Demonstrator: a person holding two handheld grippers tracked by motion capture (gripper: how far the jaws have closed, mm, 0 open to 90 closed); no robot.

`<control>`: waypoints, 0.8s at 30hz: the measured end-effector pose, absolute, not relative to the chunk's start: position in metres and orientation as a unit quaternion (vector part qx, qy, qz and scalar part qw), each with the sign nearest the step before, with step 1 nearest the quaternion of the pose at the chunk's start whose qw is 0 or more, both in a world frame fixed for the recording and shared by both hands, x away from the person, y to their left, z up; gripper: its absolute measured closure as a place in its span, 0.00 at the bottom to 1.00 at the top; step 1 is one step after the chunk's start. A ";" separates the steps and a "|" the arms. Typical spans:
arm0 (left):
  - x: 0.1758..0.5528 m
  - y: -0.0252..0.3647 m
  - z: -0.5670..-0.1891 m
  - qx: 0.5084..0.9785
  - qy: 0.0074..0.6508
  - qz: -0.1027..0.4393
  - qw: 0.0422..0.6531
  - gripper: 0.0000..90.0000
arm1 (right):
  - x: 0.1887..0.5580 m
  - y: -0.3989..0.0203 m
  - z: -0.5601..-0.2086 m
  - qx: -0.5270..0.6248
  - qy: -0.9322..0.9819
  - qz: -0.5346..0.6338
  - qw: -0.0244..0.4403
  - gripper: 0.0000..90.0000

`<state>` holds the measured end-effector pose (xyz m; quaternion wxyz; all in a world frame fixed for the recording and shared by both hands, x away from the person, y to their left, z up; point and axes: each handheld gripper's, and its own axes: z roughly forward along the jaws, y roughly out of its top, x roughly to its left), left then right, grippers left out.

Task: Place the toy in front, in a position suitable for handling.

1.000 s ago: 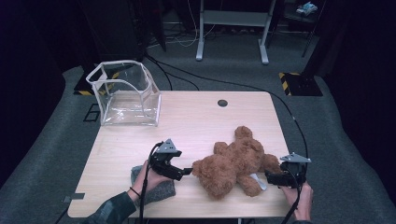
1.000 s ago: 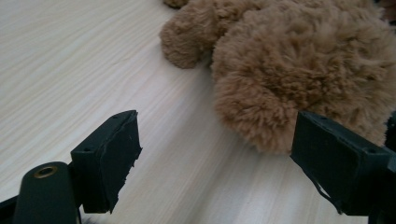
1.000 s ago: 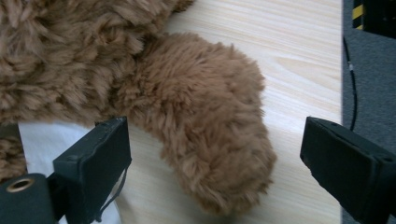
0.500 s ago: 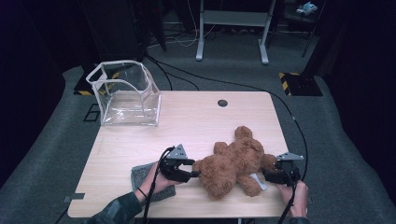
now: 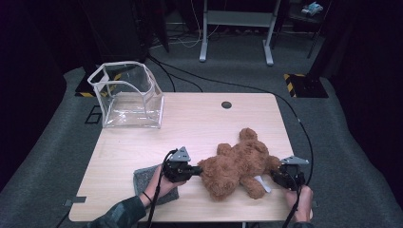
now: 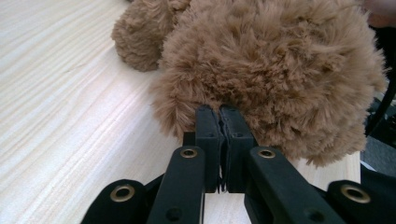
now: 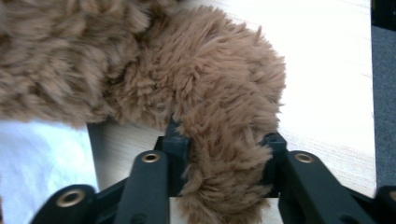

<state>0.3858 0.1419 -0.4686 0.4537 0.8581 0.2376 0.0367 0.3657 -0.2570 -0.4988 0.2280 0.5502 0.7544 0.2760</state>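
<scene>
Jaws of the left gripper (image 5: 196,171) have just pinched shut on fur at the near-left end of the teddy bear (image 5: 240,162) lying on the table (image 5: 199,121), while the right gripper (image 5: 277,175) has just clamped a limb, so a two-handed lift looks ready.

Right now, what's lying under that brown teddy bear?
Under the teddy bear a white tag or cloth pokes out near one leg, resting on the wooden table. How far the white piece reaches beneath the fur is covered.
</scene>
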 end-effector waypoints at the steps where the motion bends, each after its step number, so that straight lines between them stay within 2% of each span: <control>1: 0.385 0.142 -0.468 0.857 0.237 0.040 0.455 0.98 | 0.365 -0.256 -0.499 0.550 0.754 0.278 0.230 0.75; 12: 0.392 0.156 -0.459 0.844 0.246 0.065 0.473 1.00 | 0.357 -0.250 -0.482 0.525 0.748 0.299 0.275 0.77; 24: 0.401 0.168 -0.456 0.840 0.253 0.085 0.473 1.00 | 0.359 -0.238 -0.474 0.517 0.746 0.306 0.286 0.78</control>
